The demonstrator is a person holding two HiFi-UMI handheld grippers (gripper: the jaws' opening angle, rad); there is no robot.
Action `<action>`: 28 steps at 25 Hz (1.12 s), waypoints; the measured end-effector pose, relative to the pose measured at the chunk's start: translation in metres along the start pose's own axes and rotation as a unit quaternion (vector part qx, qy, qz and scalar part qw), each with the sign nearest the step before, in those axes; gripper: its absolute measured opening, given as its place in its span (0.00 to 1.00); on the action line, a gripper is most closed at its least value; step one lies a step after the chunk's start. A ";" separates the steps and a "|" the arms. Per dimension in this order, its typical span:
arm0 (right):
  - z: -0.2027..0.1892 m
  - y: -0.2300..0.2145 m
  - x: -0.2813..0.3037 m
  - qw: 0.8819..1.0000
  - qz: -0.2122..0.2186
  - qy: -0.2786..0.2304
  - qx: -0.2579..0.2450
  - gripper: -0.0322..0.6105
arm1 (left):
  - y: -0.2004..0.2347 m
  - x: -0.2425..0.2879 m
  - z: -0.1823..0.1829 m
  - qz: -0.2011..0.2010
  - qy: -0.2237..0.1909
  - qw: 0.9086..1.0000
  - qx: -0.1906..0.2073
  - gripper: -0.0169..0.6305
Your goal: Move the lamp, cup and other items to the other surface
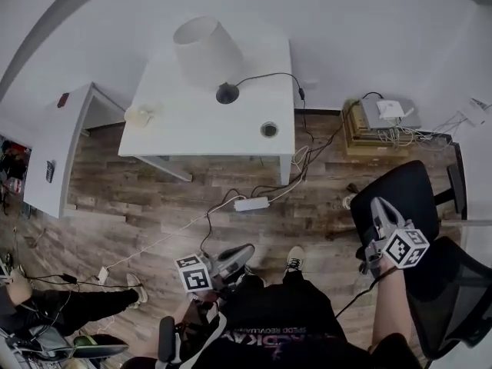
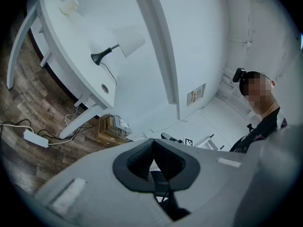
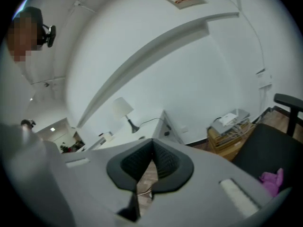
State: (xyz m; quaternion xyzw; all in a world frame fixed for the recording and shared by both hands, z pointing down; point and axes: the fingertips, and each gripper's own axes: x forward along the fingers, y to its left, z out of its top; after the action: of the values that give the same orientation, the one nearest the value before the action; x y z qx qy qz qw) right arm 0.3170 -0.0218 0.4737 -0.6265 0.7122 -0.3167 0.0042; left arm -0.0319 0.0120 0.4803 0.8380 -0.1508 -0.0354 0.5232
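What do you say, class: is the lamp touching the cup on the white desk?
Apart. The head view shows bare desk between the lamp and the cup.

A lamp [image 1: 209, 56] and a cup [image 1: 140, 115] are borne by the white table [image 1: 200, 133], set on the wooden floor [image 1: 154, 206].

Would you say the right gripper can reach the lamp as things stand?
Probably not yet: the lamp stands on the white desk, across a stretch of floor from the shut right gripper; only cables lie between.
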 end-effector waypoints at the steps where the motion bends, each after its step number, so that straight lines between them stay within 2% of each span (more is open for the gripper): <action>1: -0.010 0.032 0.010 0.999 0.032 0.011 -0.010 0.06 | 0.000 -0.008 0.003 0.001 -0.007 1.000 0.003 0.02; 4: -0.050 0.121 0.030 0.990 0.125 0.052 -0.024 0.06 | -0.001 -0.029 0.009 0.004 -0.027 1.000 0.012 0.02; 7: -0.087 0.201 0.040 0.974 0.206 0.092 -0.036 0.06 | -0.003 -0.047 0.016 0.004 -0.047 0.999 0.018 0.02; 11: -0.122 0.283 0.040 0.951 0.280 0.124 -0.043 0.06 | -0.004 -0.068 0.024 0.006 -0.073 0.997 0.023 0.02; 15: -0.147 0.333 0.035 0.921 0.340 0.166 -0.088 0.06 | -0.004 -0.080 0.030 0.002 -0.092 0.995 0.025 0.02; 17: -0.152 0.345 0.034 0.909 0.357 0.180 -0.116 0.06 | -0.005 -0.082 0.033 0.001 -0.097 0.995 0.026 0.02; 19: -0.153 0.350 0.035 0.905 0.363 0.183 -0.128 0.06 | -0.005 -0.084 0.035 -0.001 -0.100 0.995 0.029 0.02; 25: -0.149 0.348 0.041 0.912 0.353 0.177 -0.114 0.06 | -0.002 -0.090 0.038 -0.001 -0.109 0.994 0.030 0.02; 28: -0.149 0.350 0.043 0.911 0.353 0.180 -0.114 0.06 | -0.002 -0.093 0.041 0.001 -0.109 0.994 0.030 0.02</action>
State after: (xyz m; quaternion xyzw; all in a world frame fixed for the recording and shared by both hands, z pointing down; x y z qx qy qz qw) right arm -0.0633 0.0113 0.4494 -0.2632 0.9068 -0.3184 -0.0837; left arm -0.1288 0.0037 0.4512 0.8443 -0.2087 -0.1218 0.4783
